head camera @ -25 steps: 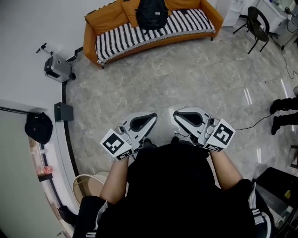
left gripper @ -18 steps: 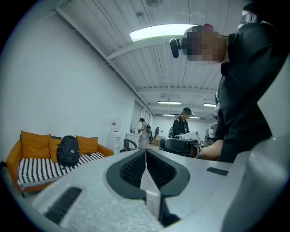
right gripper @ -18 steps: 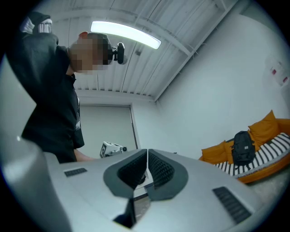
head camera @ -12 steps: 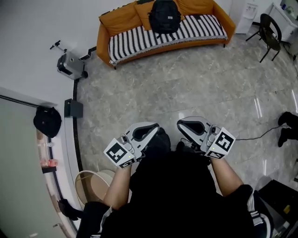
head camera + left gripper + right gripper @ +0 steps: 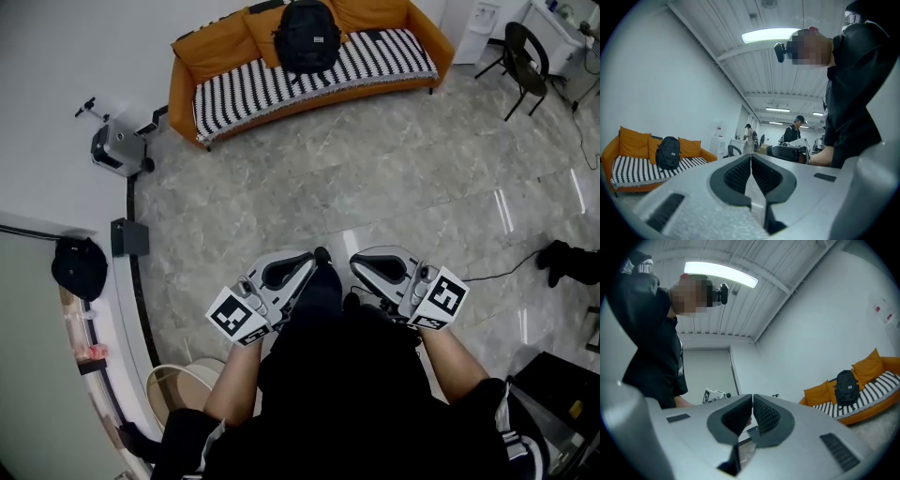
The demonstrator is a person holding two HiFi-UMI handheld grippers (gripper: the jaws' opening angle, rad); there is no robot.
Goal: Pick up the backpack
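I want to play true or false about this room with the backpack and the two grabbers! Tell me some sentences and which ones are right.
1. The backpack sits on the orange sofa. True.
2. The left gripper is holding the backpack. False: its jaws are shut on nothing, and the backpack is far across the floor.
3. The right gripper has its jaws closed and empty. True.
4. The sofa's seat cover is plain red. False: it has black and white stripes.
5. In the head view, a black chair stands to the right of the sofa. True.
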